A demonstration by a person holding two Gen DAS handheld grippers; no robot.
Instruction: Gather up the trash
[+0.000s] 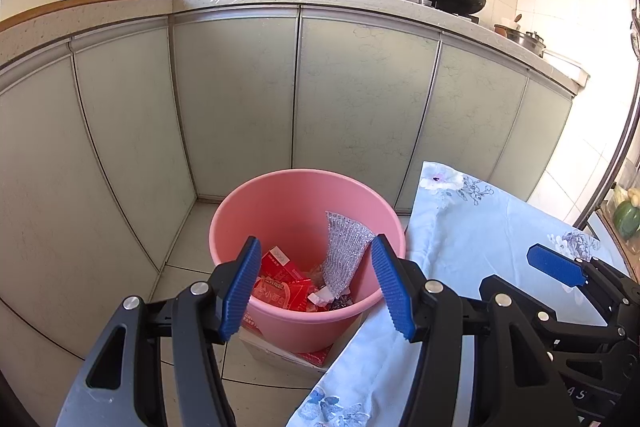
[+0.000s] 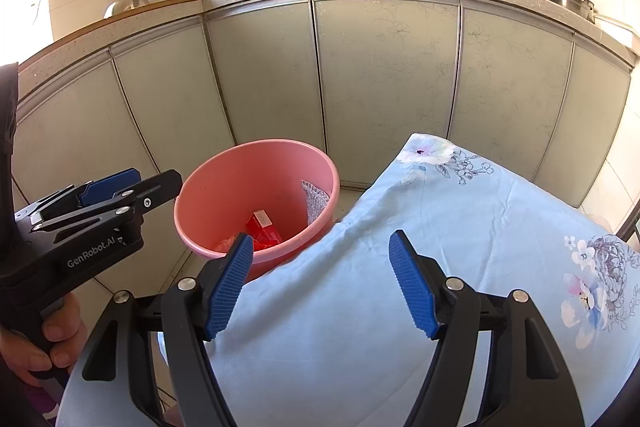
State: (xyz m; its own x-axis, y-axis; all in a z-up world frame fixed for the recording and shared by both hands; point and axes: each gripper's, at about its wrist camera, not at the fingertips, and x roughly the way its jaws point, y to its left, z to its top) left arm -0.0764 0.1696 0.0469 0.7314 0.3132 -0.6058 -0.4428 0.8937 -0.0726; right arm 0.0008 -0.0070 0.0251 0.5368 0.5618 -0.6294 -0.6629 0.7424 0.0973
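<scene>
- Pink bin [image 1: 296,203], holding red wrappers [image 1: 280,279] and mesh [image 1: 344,251], was seen directly ahead of the left gripper [image 1: 316,291], nearer than the right gripper [image 2: 320,283].
- Both were held apart, empty; the right over the cloth-covered table [image 2: 460,227].

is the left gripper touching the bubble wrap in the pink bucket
Apart. In the left wrist view the left gripper hangs open above the pink bucket; the bubble wrap lies lower, inside the bucket, clear of both jaws.
</scene>
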